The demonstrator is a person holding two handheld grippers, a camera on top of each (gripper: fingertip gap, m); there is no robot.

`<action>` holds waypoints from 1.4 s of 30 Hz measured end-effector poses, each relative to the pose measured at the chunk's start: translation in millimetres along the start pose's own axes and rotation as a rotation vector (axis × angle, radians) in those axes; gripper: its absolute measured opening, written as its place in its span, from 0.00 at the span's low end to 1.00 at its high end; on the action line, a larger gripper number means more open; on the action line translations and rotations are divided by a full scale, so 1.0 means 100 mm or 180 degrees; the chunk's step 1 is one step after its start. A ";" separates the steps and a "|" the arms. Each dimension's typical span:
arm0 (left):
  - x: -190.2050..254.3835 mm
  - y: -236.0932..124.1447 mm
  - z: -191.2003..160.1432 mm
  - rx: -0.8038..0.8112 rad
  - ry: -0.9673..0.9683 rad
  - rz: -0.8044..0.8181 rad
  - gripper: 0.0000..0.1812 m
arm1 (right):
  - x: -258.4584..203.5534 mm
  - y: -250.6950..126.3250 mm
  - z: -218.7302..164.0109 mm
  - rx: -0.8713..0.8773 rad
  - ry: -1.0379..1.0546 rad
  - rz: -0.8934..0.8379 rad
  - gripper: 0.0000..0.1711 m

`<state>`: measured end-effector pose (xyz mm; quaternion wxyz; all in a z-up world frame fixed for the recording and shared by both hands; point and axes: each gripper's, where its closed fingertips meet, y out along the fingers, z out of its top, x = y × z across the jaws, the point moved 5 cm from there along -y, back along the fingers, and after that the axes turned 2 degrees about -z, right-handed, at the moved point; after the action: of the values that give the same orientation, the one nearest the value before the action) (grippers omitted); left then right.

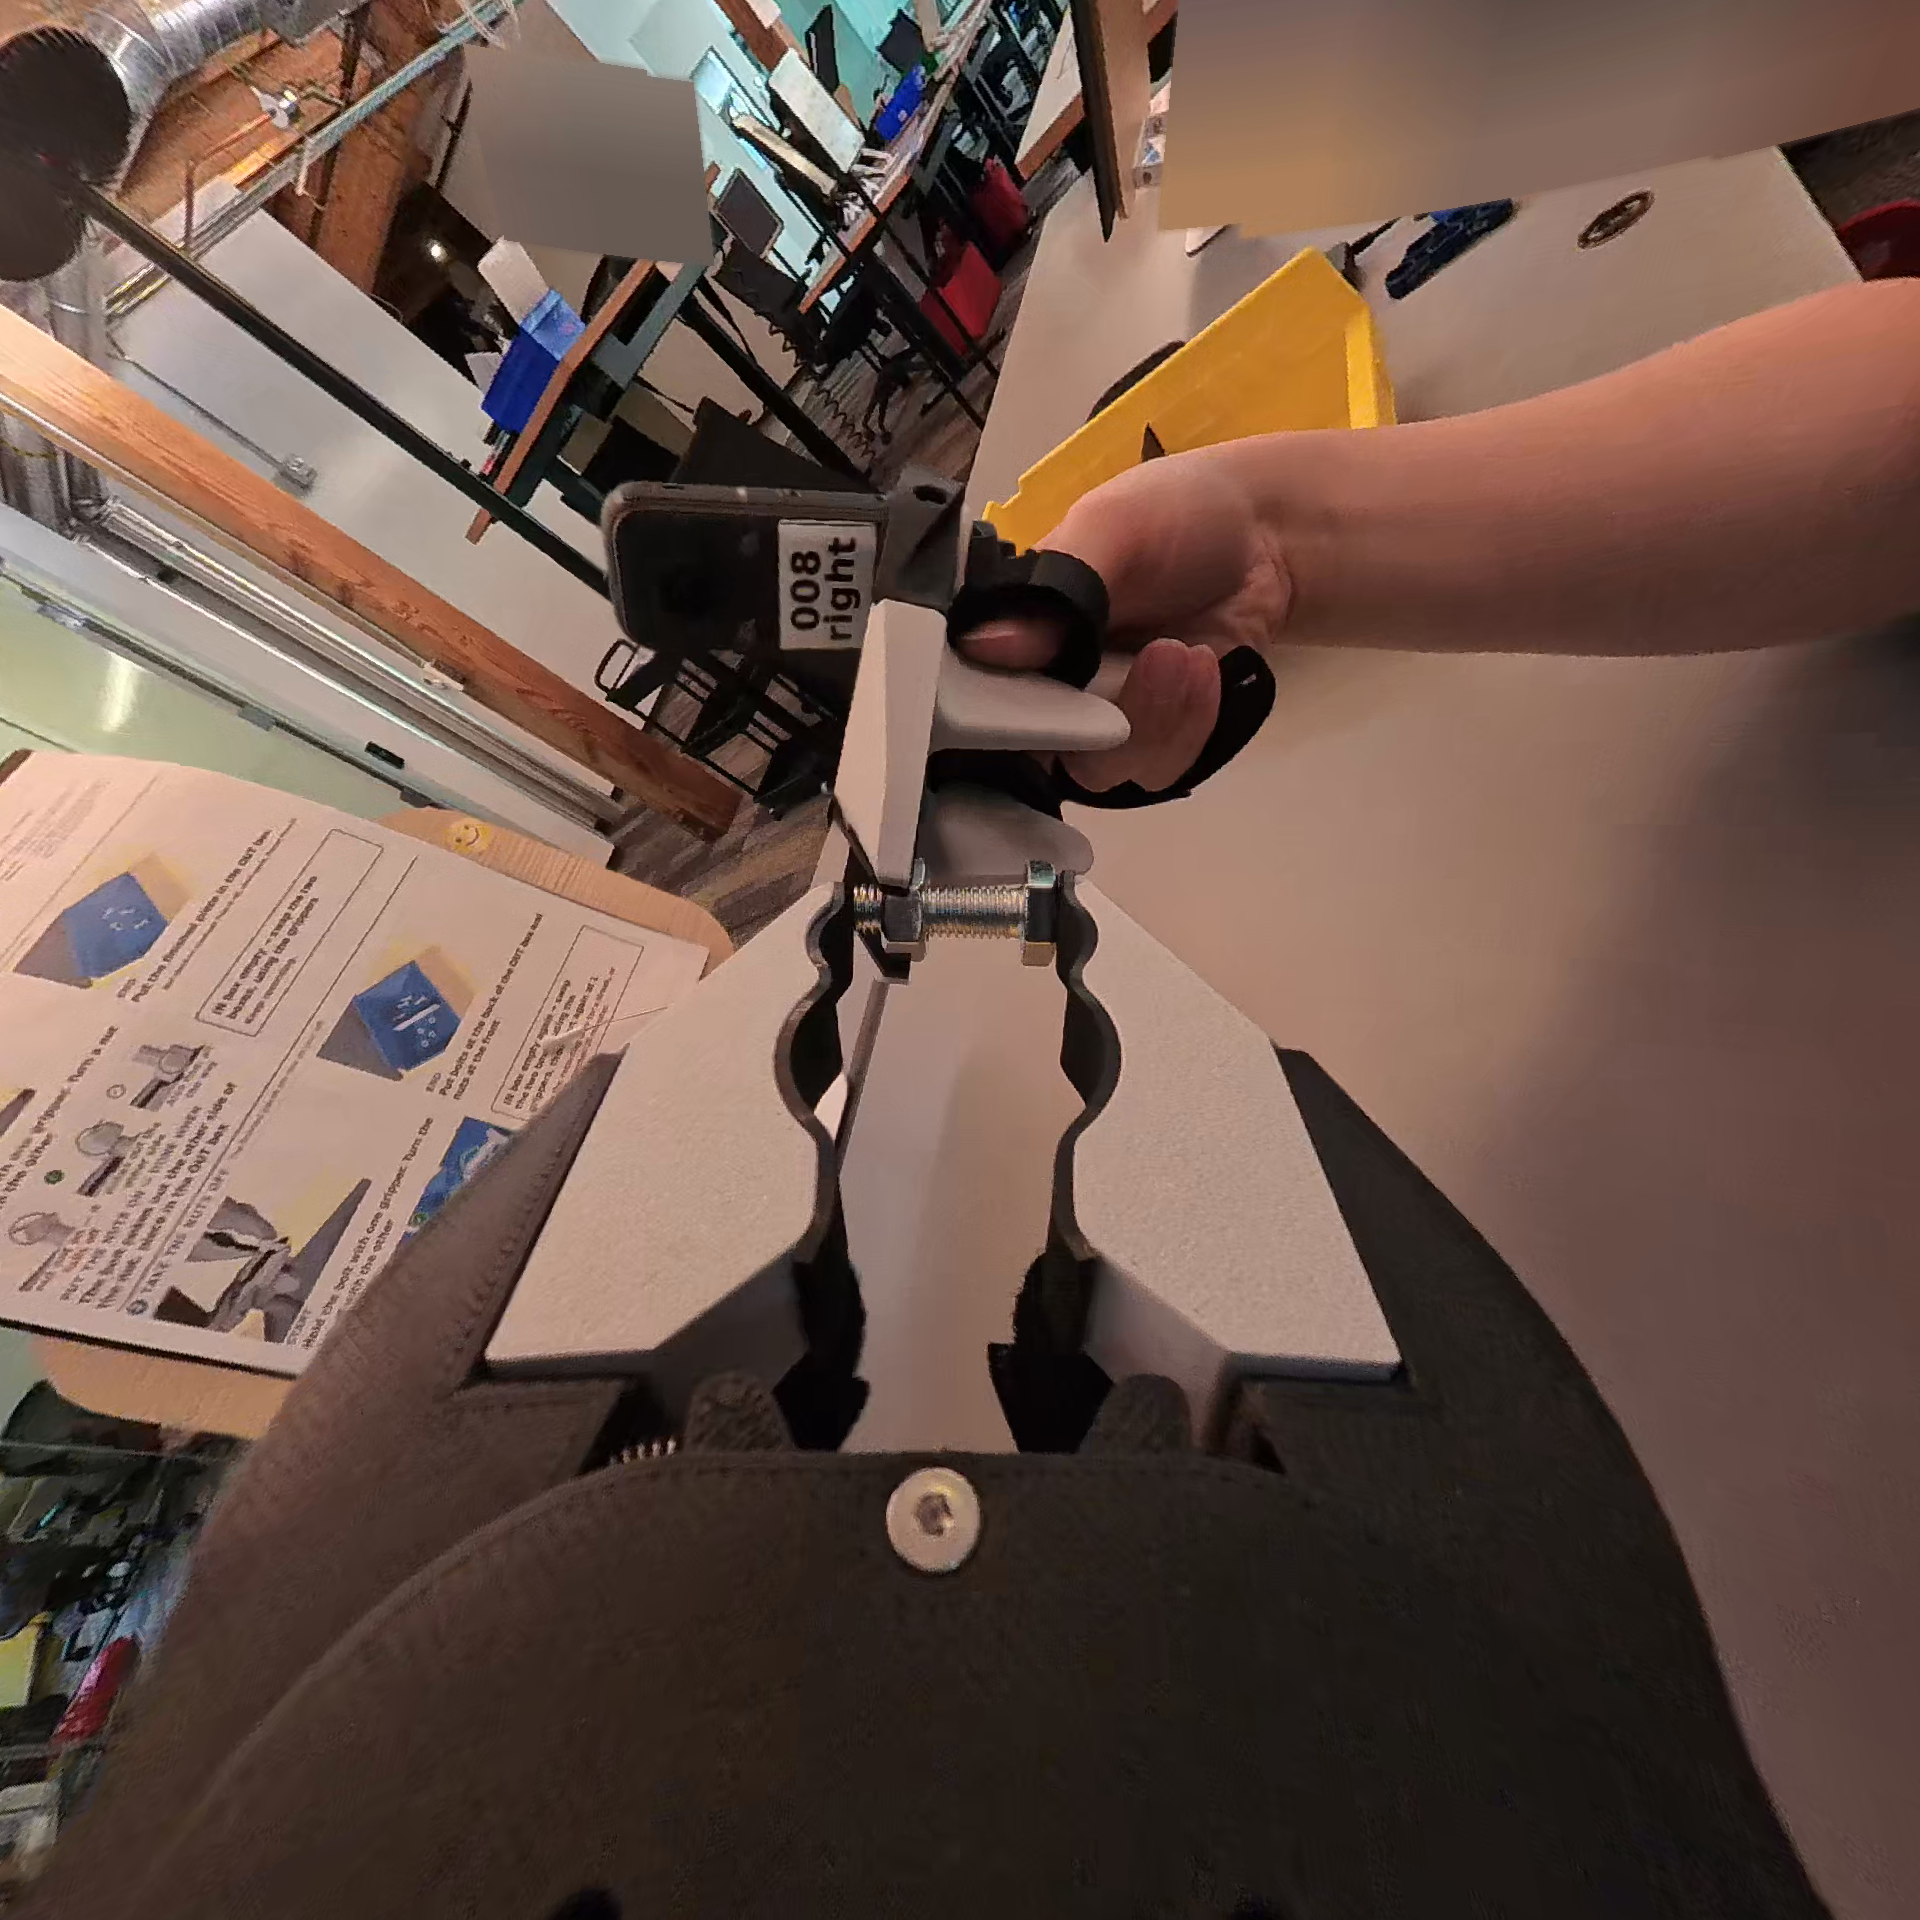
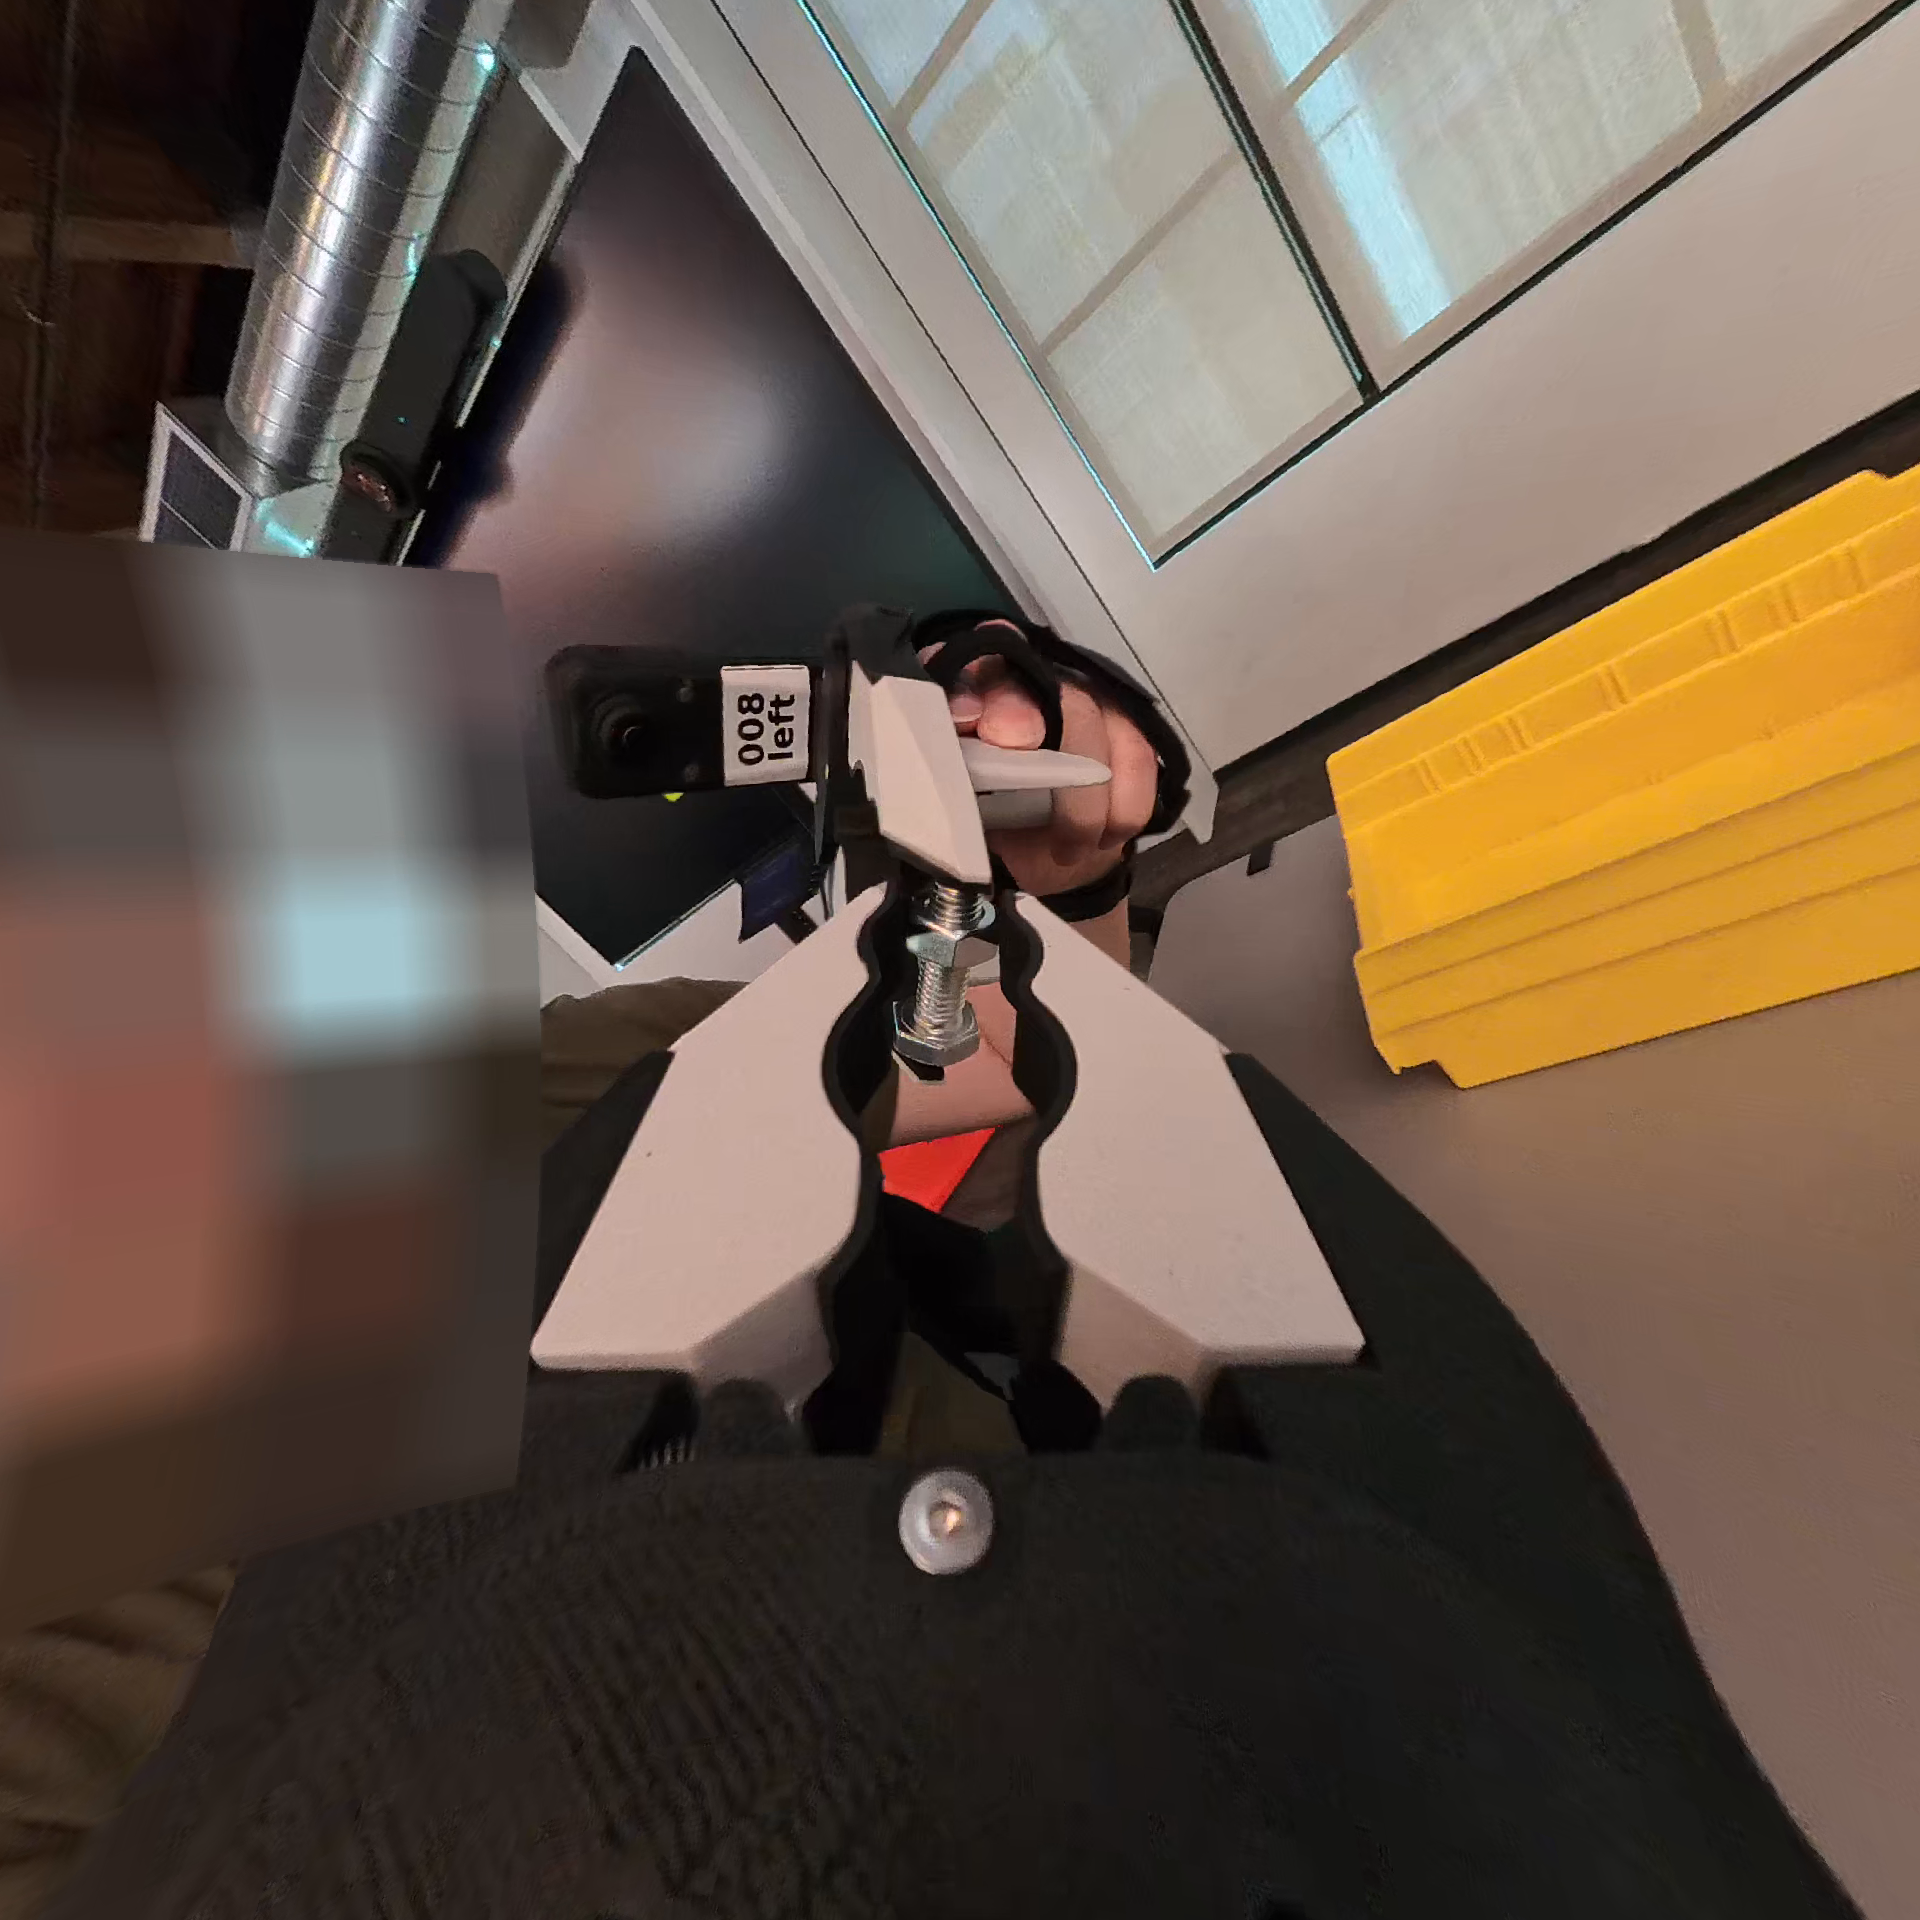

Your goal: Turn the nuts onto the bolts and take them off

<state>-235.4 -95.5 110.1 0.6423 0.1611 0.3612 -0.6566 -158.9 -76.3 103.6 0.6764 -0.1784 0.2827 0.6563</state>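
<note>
A silver bolt [image 1: 971, 914] lies crosswise between the fingertips of my left gripper [image 1: 951, 920], which is shut on it end to end, with the hex head [image 1: 1039, 914] at the right fingertip. A silver nut [image 1: 899, 920] sits on the thread near the left end. My right gripper [image 1: 896, 883] comes down from above, shut on this nut. In the right wrist view the bolt [image 2: 935, 992] stands upright between the tips of my right gripper [image 2: 945, 930], the nut [image 2: 940, 948] in their first notch and the head [image 2: 930, 1034] nearest the camera. The left gripper [image 2: 935, 862] reaches in from behind.
A yellow bin [image 1: 1226, 384] stands on the grey table [image 1: 1558, 935] behind the right hand [image 1: 1174, 582]; it also shows in the right wrist view [image 2: 1621, 831]. A printed instruction sheet [image 1: 260, 1039] lies at the left. A small red thing [image 2: 925, 1164] shows below the bolt. Less than 4 cm separates the two grippers' tips.
</note>
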 end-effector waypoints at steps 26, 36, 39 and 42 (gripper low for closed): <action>-0.36 0.64 0.04 0.1048 -0.3280 -0.1292 0.07 | -0.26 -0.58 0.30 0.0368 -0.1272 -0.0977 0.09; -0.40 0.67 -0.10 0.0912 -0.3122 -0.1299 0.06 | -0.12 -0.60 0.32 0.0353 -0.1175 -0.1170 0.09; -0.41 0.66 -0.13 0.1049 -0.3197 -0.1519 0.06 | -0.12 -0.57 0.32 0.0354 -0.1158 -0.1133 0.09; -0.44 0.63 -0.11 0.1211 -0.3184 -0.1570 0.06 | -0.18 -0.57 0.39 0.0565 -0.1297 -0.1165 0.12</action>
<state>-172.1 -50.7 115.8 0.5227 -0.1446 -0.0829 -0.8361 -96.7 -71.1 138.0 0.8395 -0.0310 0.1604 0.5183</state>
